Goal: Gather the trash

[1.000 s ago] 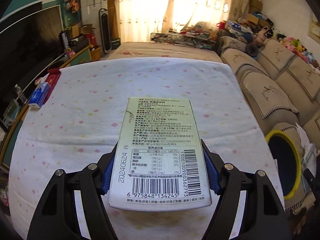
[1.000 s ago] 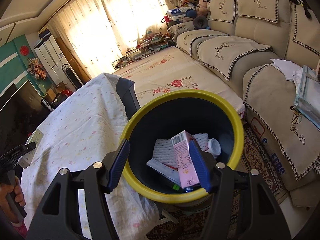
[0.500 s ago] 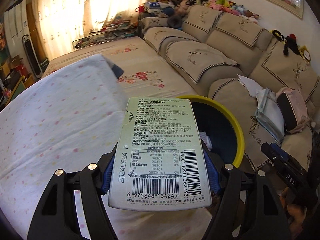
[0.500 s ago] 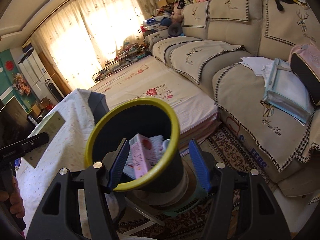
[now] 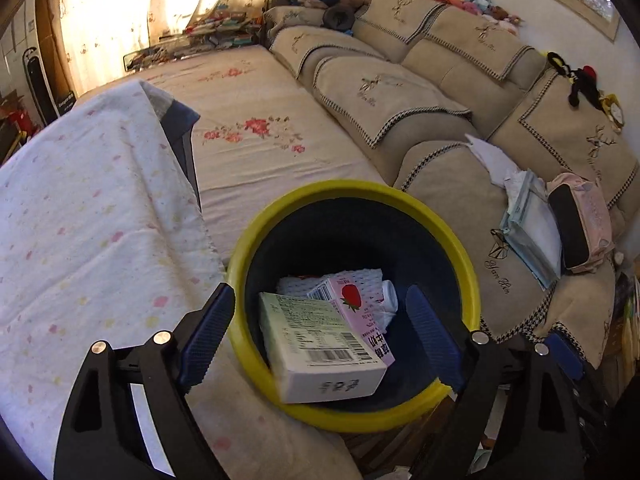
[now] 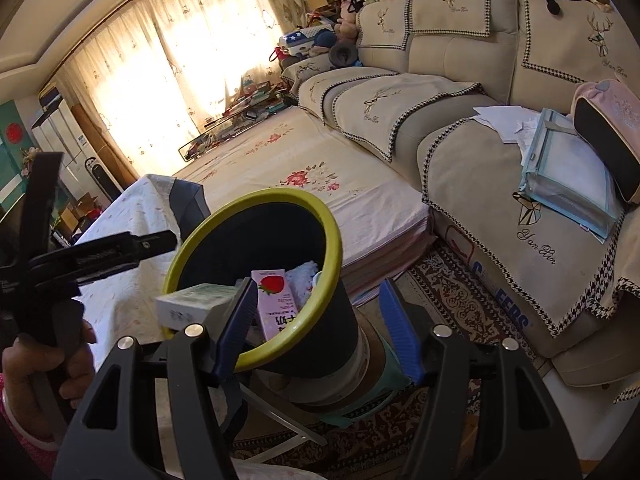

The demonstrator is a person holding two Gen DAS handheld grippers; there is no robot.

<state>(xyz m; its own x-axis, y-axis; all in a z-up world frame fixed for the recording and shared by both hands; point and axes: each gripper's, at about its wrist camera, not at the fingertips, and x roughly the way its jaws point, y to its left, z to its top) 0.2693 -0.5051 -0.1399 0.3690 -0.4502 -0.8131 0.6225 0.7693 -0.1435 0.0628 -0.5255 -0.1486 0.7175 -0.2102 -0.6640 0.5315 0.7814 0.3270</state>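
L gripper (image 5: 320, 332): blk arms, blue ribbed pads, silver screws | R gripper (image 6: 318, 330): same | pink cuff (image 6: 24, 428)

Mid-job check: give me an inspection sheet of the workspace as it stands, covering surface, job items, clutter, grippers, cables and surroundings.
Surface: table under a white dotted cloth; nothing seen on the part in view.
Job items: yellow-rimmed bin beside the table; green-white box tilted just inside it, leaning against the near rim; pink strawberry milk carton and white padded wrap beneath it.
Clutter: papers, blue folder and pink pouch on the sofa.
Grippers: left gripper above the bin, jaws have just opened, nothing between the pads; right gripper open, empty, held near the bin.
Cables: nothing seen.
Surroundings: beige sofa, floral bedspread, patterned rug, sunlit curtains.
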